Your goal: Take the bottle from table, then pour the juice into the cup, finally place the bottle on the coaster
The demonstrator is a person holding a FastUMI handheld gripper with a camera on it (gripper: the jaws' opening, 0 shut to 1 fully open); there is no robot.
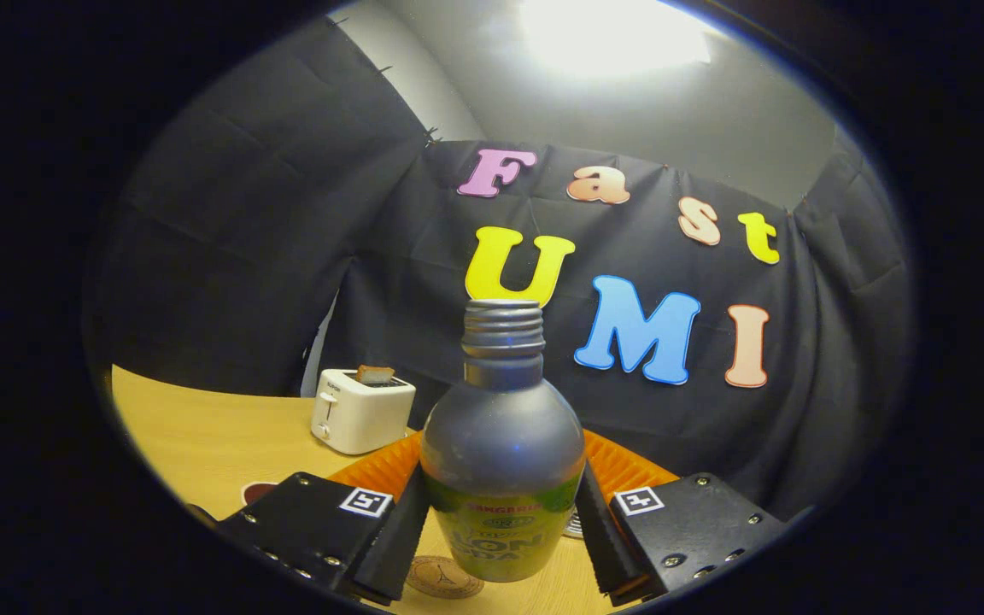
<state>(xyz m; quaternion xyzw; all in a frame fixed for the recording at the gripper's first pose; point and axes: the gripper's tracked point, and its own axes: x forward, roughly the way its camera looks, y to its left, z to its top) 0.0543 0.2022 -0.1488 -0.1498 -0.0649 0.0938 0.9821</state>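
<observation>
— fingers [502, 530] clamped on both sides of bottle [502, 461], held upright above surface [202, 436]. uncapped.
— smooth, rigid, probably slippery; gripped at labelled belly, seemingly best. liable to spill if tipped.
— coaster [444, 577] just below; orange tray [620, 470] behind; toaster [361, 410] beyond, apart.

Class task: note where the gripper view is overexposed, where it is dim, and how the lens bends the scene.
Gripper view: the ceiling light burns out to white glare; the bottle, gripped by the gripper, is dim but sharp; fisheye distortion curves the wooden table edge; the toaster stays legible.
</observation>
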